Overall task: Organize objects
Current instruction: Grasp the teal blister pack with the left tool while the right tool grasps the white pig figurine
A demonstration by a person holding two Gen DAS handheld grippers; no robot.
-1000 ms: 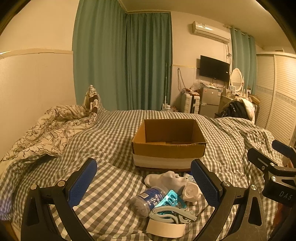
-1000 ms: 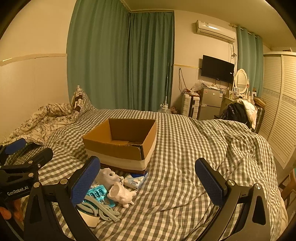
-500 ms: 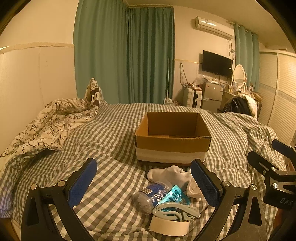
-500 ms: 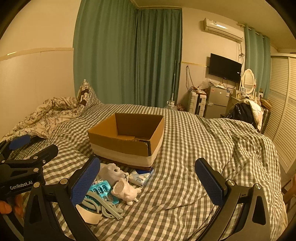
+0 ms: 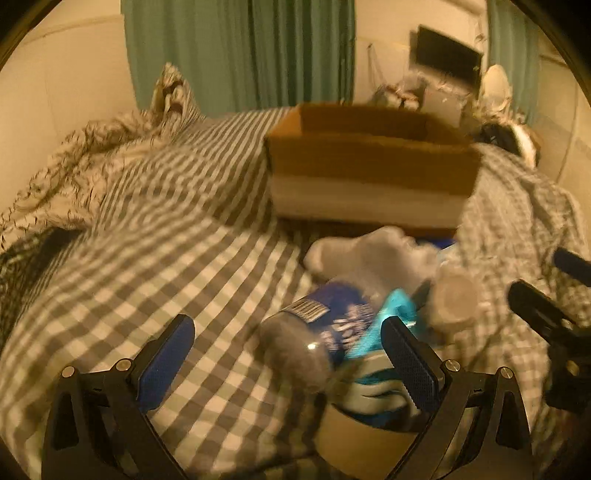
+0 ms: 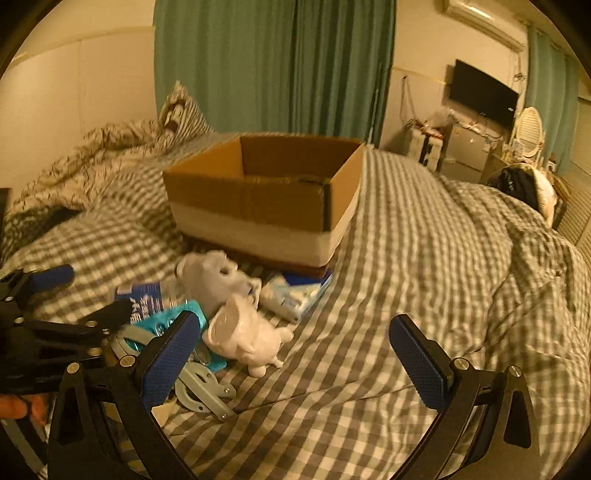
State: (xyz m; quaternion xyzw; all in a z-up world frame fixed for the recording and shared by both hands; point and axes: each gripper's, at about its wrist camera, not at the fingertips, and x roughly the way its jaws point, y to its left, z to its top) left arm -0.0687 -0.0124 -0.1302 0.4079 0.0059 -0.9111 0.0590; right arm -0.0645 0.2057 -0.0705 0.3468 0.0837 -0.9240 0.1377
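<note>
While the left gripper (image 5: pixel 286 354) is spread wide just over the pile, the bottle (image 5: pixel 317 328) is seen lying flat on the bed (image 6: pixel 424 258), long axis running toward the box (image 6: pixel 266 199). The right gripper (image 6: pixel 295 354) is splayed too, nothing gripped.

Warm dim light fills a bedroom: green curtains (image 6: pixel 275 66) hang straight ahead, a wall television (image 6: pixel 482 92) and air conditioner (image 6: pixel 484 20) up right, checked bedding (image 6: pixel 424 258) below.
</note>
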